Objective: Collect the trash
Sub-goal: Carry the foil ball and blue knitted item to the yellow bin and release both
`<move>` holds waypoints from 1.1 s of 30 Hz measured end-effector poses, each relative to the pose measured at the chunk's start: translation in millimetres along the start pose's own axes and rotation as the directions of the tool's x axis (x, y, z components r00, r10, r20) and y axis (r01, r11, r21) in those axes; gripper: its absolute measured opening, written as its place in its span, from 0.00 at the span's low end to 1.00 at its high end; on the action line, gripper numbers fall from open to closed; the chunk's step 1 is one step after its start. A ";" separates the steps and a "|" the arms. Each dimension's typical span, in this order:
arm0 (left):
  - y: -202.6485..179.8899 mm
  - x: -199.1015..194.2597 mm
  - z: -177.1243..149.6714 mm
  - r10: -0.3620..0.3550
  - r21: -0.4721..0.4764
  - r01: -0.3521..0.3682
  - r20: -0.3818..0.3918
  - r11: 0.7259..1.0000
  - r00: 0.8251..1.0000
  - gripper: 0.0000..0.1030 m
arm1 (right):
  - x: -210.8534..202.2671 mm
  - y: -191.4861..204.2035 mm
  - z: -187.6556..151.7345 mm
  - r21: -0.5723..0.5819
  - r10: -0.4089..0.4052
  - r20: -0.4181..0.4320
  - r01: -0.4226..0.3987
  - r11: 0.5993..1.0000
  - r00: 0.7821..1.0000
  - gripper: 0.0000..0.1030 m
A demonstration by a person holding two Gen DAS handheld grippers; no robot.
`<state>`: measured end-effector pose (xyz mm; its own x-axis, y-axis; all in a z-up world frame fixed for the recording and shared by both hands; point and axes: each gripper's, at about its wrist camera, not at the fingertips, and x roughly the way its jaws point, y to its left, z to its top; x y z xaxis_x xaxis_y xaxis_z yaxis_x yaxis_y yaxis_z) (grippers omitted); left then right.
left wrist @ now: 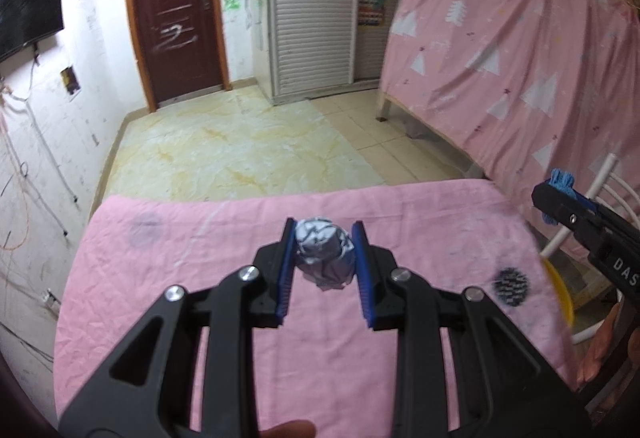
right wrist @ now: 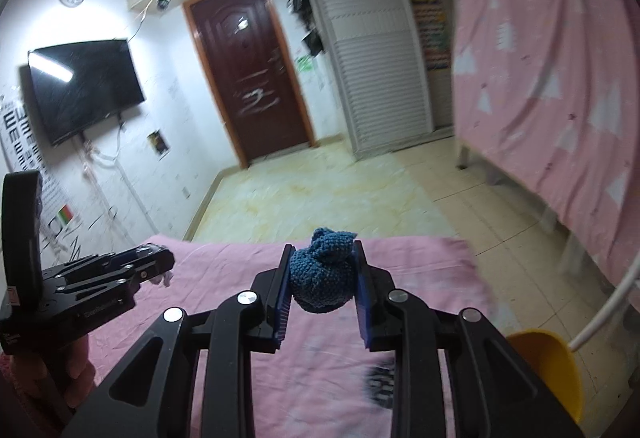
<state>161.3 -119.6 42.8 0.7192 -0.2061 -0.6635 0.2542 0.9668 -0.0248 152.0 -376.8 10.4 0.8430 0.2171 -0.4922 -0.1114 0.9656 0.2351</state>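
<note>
My left gripper is shut on a crumpled ball of white and grey paper, held above the pink-covered table. My right gripper is shut on a blue knitted ball, also above the table. In the left wrist view the right gripper shows at the right edge with the blue knitted ball at its tip. The left gripper appears at the left of the right wrist view. A dark patterned ball lies on the cloth at the table's right side.
A yellow bin stands beside the table's right edge, next to a white chair frame. A bed draped in pink cloth fills the right. Beyond the table lie bare floor, a brown door and a wall television.
</note>
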 end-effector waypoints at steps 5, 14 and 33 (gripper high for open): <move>-46.0 -8.5 5.8 -0.065 0.045 0.065 0.009 0.997 0.998 0.25 | -34.6 -40.7 -6.2 0.040 -0.063 0.050 0.061 0.997 0.997 0.20; -136.6 -1.5 -1.6 -0.202 0.149 0.207 -0.049 0.967 0.978 0.25 | -72.0 -104.7 -30.9 0.119 -0.166 0.064 0.158 0.980 0.984 0.20; -251.0 13.7 -15.3 -0.336 0.245 0.368 -0.164 0.897 0.928 0.28 | -90.5 -172.8 -76.7 0.195 -0.253 -0.004 0.249 0.949 0.968 0.37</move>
<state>97.5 -362.8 28.5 0.4755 -0.4908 -0.7301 0.6514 0.7542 -0.0828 54.6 -552.4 -50.0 0.8419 -0.0335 -0.5386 0.2067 0.9420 0.2644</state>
